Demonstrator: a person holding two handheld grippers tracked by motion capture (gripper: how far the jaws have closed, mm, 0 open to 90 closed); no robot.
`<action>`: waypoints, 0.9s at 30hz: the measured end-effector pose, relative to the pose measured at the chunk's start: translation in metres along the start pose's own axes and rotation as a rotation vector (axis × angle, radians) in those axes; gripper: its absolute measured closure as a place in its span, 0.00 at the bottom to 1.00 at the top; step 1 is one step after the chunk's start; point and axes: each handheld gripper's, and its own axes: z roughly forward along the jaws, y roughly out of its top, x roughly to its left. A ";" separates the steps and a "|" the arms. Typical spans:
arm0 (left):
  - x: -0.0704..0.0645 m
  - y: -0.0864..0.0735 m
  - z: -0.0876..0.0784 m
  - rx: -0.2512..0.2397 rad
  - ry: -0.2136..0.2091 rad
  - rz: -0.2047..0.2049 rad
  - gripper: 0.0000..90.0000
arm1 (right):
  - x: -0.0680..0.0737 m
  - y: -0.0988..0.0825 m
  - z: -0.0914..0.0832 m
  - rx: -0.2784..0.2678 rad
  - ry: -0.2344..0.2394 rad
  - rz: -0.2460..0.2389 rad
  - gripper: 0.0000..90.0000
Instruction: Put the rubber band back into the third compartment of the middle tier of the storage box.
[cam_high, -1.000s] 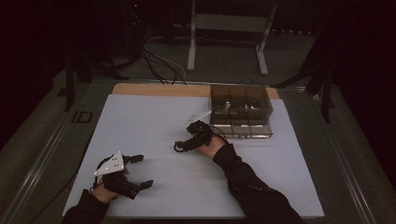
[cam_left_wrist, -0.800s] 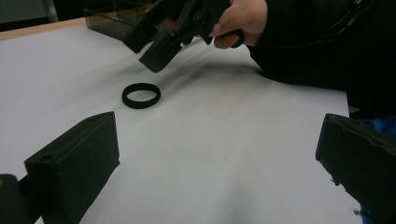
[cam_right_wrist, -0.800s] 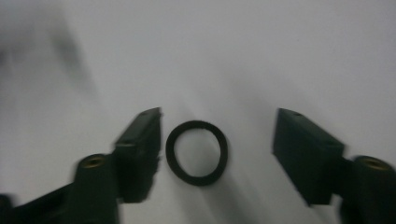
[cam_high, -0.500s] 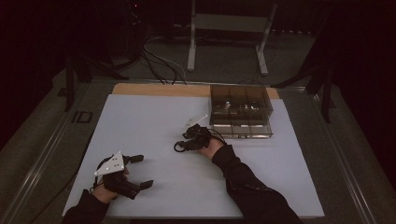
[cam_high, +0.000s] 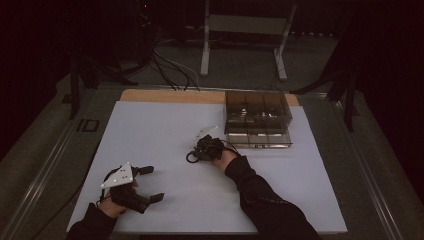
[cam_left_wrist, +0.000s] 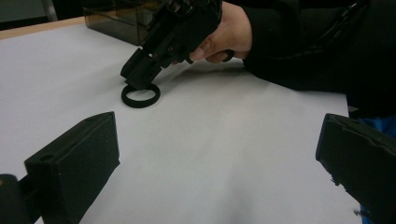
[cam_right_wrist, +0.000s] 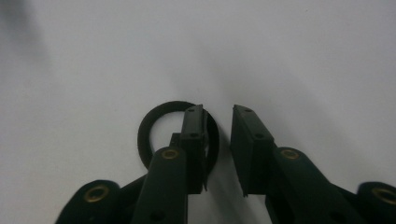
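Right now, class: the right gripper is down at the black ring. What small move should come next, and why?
Probably finish closing the right gripper: one jaw stands inside the black ring, the other outside, a gap remains, and the jaws have just been closing.

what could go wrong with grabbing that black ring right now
The right gripper has been closing with one jaw inside the black ring and the other outside its rim. The rim sits off to one side of the gap, so the jaws may pinch air or clip its edge, and the flat ring could slide on the smooth white table. The left gripper rests open, far off.
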 end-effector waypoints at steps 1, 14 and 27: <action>0.000 0.000 0.000 -0.001 0.000 0.000 0.01 | 0.000 0.000 0.001 0.001 0.001 0.000 0.85; 0.000 0.000 0.000 -0.001 -0.002 0.001 0.01 | 0.010 0.001 0.003 0.020 -0.032 -0.063 0.97; 0.000 0.000 0.001 0.003 -0.002 0.003 0.01 | 0.006 0.009 -0.012 0.009 -0.026 -0.032 0.98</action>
